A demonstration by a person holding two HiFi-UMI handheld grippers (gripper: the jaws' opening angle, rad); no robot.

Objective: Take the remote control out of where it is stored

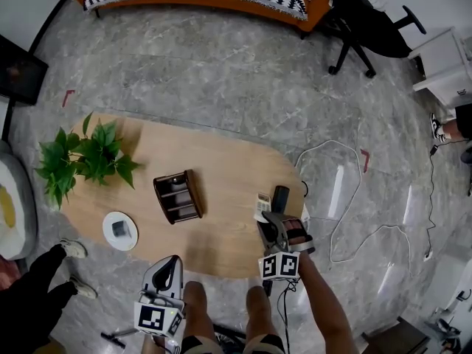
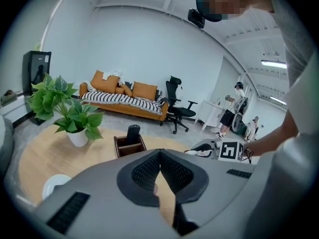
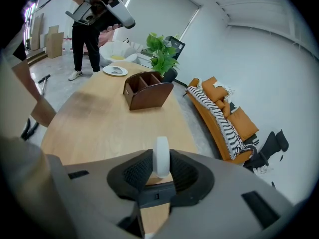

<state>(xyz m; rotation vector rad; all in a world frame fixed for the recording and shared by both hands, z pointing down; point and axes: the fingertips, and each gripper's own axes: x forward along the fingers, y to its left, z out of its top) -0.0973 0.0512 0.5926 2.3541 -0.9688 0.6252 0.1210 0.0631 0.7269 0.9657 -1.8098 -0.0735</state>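
Remote control is wedged edge-on right between the right tool's pads, clamped there; left tool is pinched together on nothing.

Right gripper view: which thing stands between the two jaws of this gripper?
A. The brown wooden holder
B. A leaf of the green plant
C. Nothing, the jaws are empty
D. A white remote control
D: the right gripper is closed on the white remote control, seen edge-on between its pads, while the wooden holder stands farther away on the table.
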